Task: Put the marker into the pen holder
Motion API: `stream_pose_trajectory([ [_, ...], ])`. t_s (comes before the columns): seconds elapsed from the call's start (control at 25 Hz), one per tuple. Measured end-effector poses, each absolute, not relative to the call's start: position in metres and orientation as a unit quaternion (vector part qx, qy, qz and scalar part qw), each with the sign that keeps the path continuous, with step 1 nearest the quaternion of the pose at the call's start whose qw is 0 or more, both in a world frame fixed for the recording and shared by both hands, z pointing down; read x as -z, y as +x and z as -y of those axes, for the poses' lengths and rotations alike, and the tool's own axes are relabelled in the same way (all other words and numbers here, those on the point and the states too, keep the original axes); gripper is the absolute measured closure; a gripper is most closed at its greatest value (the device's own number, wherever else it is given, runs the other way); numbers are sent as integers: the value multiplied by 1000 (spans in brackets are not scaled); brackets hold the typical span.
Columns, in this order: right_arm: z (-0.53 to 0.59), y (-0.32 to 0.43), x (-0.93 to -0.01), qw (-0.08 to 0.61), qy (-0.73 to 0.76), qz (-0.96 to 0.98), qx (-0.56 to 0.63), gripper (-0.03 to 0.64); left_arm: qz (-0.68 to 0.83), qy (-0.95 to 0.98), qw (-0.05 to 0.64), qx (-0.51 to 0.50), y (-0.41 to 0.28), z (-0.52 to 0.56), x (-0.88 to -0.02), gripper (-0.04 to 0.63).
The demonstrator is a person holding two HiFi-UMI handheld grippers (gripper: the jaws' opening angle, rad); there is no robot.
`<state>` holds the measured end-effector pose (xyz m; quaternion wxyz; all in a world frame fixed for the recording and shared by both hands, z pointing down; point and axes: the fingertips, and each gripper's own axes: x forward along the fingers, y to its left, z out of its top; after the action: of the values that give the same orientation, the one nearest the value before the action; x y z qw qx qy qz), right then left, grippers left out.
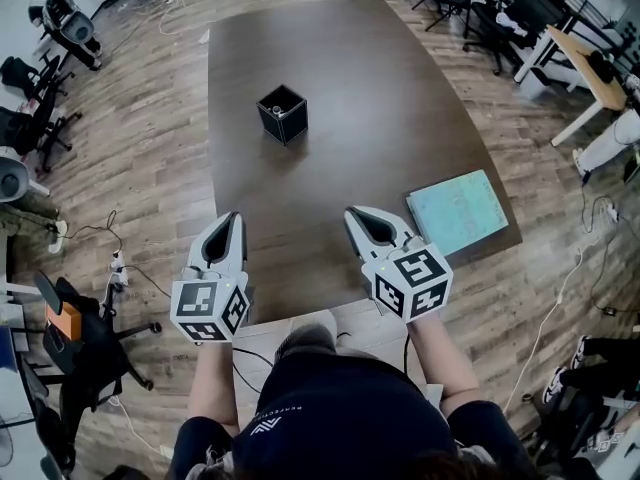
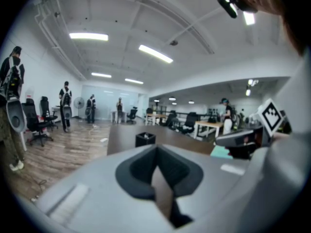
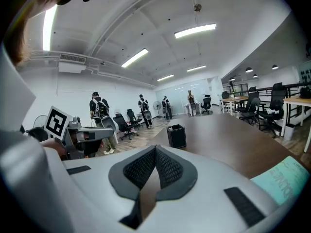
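A black square pen holder [image 1: 282, 114] stands upright in the middle of the dark brown table [image 1: 330, 58]; it also shows in the left gripper view [image 2: 145, 139] and the right gripper view [image 3: 176, 136]. Something small and pale shows at its rim, too small to identify. No marker lies on the table. My left gripper [image 1: 232, 218] hovers at the table's near edge, shut and empty [image 2: 156, 149]. My right gripper [image 1: 352, 213] is beside it, also shut with nothing between its jaws [image 3: 154, 149]. Both point towards the holder, well short of it.
A teal notebook [image 1: 462, 211] lies at the table's near right corner. Office chairs [image 1: 30, 88] and people stand on the wooden floor to the left, and a light desk [image 1: 585, 63] with more chairs is at the far right. Cables [image 1: 115, 263] lie by the near left.
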<state>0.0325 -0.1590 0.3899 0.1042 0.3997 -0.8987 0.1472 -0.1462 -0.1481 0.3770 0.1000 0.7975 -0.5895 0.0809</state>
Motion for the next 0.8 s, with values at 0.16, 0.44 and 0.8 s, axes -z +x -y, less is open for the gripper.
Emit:
stream_pose_trajectory([
  [0.16, 138, 38, -382, 105, 405, 899, -132, 617, 596, 792, 105, -85, -153, 114, -382, 589],
  [0.44, 93, 43, -373, 99, 401, 903, -118, 617, 609, 781, 113, -84, -159, 55, -386, 589],
  [0.8, 59, 46, -369, 82, 386, 910, -125, 617, 627, 769, 103, -70, -165, 5, -358, 589],
])
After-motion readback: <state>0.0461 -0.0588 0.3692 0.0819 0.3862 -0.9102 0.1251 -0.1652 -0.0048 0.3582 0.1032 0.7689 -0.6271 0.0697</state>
